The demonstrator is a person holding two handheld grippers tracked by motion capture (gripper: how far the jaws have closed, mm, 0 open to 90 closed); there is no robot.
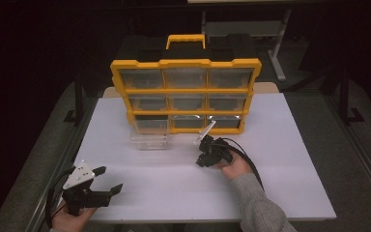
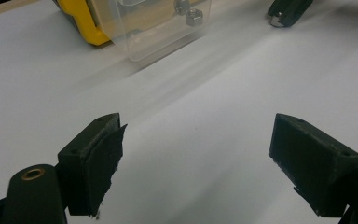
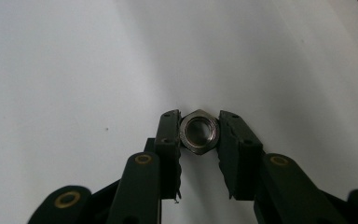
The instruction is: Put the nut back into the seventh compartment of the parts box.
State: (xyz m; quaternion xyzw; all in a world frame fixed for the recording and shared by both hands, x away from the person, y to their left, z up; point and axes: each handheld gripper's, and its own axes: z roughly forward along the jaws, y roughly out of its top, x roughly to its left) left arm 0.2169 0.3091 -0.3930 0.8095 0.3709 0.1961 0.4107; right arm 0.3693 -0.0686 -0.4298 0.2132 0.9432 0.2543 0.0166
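Your left gripper (image 1: 107, 180) is at about 7 o'clock on the white desk (image 1: 280, 159), near the front edge, and its jaws stand wide apart with nothing between them; in the left gripper view you see only bare desk between the two pads. Toward 12 o'clock from it lies the clear drawer (image 1: 149, 140), pulled out of the yellow organizer (image 1: 186, 92) and resting on the desk just in front of the bottom left slot. In the left gripper view this drawer (image 2: 158, 28) has nuts inside. Your right gripper (image 1: 204, 143) is near the middle of the desk, at about 3 o'clock from the drawer and apart from it. Its jaws are closed tight on a steel hex nut (image 3: 199, 131), holding it by two opposite flats above the desk
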